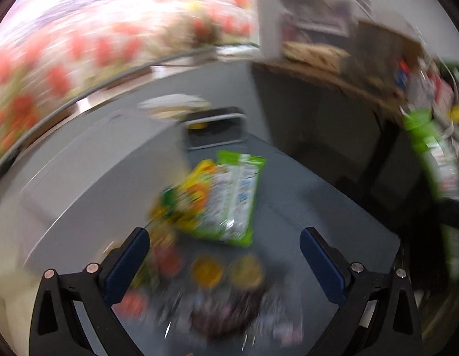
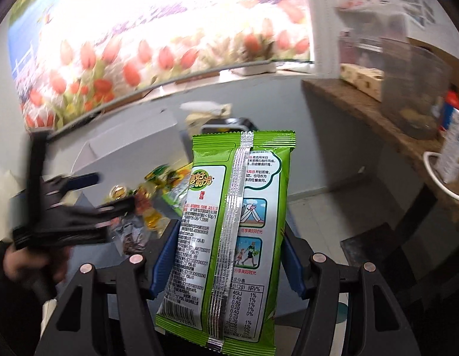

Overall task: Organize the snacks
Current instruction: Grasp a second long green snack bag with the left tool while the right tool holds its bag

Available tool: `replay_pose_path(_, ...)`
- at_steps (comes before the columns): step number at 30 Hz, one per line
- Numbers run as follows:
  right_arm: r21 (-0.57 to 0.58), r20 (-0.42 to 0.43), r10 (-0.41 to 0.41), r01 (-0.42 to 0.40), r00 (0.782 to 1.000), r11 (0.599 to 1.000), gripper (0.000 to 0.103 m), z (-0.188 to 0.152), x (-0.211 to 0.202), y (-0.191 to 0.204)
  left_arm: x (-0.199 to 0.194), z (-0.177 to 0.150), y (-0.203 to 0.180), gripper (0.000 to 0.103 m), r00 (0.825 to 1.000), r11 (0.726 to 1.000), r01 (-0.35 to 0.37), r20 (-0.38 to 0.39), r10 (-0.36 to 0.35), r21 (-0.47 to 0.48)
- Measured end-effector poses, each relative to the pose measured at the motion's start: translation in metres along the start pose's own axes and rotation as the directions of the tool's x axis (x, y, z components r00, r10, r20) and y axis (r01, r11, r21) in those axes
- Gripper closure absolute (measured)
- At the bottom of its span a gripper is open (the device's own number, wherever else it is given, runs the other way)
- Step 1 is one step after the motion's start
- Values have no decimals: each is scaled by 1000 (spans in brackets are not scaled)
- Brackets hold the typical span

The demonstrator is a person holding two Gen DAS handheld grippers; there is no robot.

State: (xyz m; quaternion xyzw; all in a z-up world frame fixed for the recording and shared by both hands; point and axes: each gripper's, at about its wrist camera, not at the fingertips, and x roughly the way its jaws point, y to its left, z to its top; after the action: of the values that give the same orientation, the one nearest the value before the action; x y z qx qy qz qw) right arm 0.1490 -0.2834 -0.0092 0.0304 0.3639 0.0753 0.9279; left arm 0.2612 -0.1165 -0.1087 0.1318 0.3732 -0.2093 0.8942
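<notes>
My right gripper is shut on a green seaweed snack bag, held upright with its printed back and silver seam facing the camera. That bag also shows blurred at the right edge of the left wrist view, green bag. My left gripper is open with nothing between its fingers, hovering over a pile of snacks on the grey table. The pile holds another green bag, a yellow-green bag, small round jelly cups and a dark packet. From the right wrist view the left gripper is at the left, held by a hand.
A pale grey box stands left of the snack pile, and a black bin sits behind it. A wooden counter on the right carries a clear container and a white carton. A tulip mural covers the back wall.
</notes>
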Motion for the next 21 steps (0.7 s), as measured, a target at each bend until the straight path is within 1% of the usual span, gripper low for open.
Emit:
replay_pose_path(2, 13, 5, -1, 1, 1000, 1000, 35, -4, -7, -10, 28, 14, -6, 0, 999, 998, 46, -31, -45, 50)
replay_pose_path(3, 26, 3, -3, 3, 1000, 1000, 35, -6, -9, -15, 46, 22, -8, 0, 997, 996, 55, -53, -51, 73)
replay_pose_path(4, 37, 2, -5, 5, 1000, 999, 35, -7, -10, -19, 63, 29, -9, 0, 996, 995, 54, -75, -48, 86)
replay_pose_path(6, 77, 1, -2, 2, 1000, 997, 35, -10, -10, -32, 101, 37, -9, 0, 988, 995, 33, -151, -18, 94)
replay_pose_path(8, 96, -8, 1, 0, 1000, 995, 35, -13, -10, -40, 122, 38, -9, 0, 980, 993, 20, -197, 3, 115)
replay_pose_path(10, 92, -16, 1, 1, 1000, 996, 35, -13, -8, -43, 135, 39, -10, 0, 976, 990, 24, -217, 7, 140)
replay_pose_path(13, 99, -18, 0, 2, 1000, 995, 35, -11, -6, -47, 146, 40, -10, 0, 970, 988, 26, -242, 12, 152)
replay_pose_path(14, 105, -19, -1, 3, 1000, 994, 35, -10, -4, -48, 149, 41, -10, 0, 969, 986, 41, -249, -1, 159)
replay_pose_path(15, 107, -19, 1, 1, 1000, 994, 35, -10, -5, -49, 152, 42, -10, 8, 967, 986, 51, -256, -8, 161)
replay_pose_path(16, 106, -17, 2, 0, 1000, 994, 35, -10, -4, -48, 155, 42, -10, 29, 964, 986, 53, -267, -10, 156)
replay_pose_path(17, 105, -17, 3, -1, 1000, 994, 35, -10, -4, -48, 156, 44, -9, 30, 962, 987, 77, -271, -37, 138)
replay_pose_path(19, 105, -18, 5, -3, 1000, 994, 35, -11, -3, -48, 157, 46, -10, 36, 961, 986, 91, -271, -51, 139)
replay_pose_path(21, 107, -20, 8, -6, 1000, 994, 35, -13, -2, -48, 153, 47, -10, 37, 966, 985, 92, -253, -52, 149)
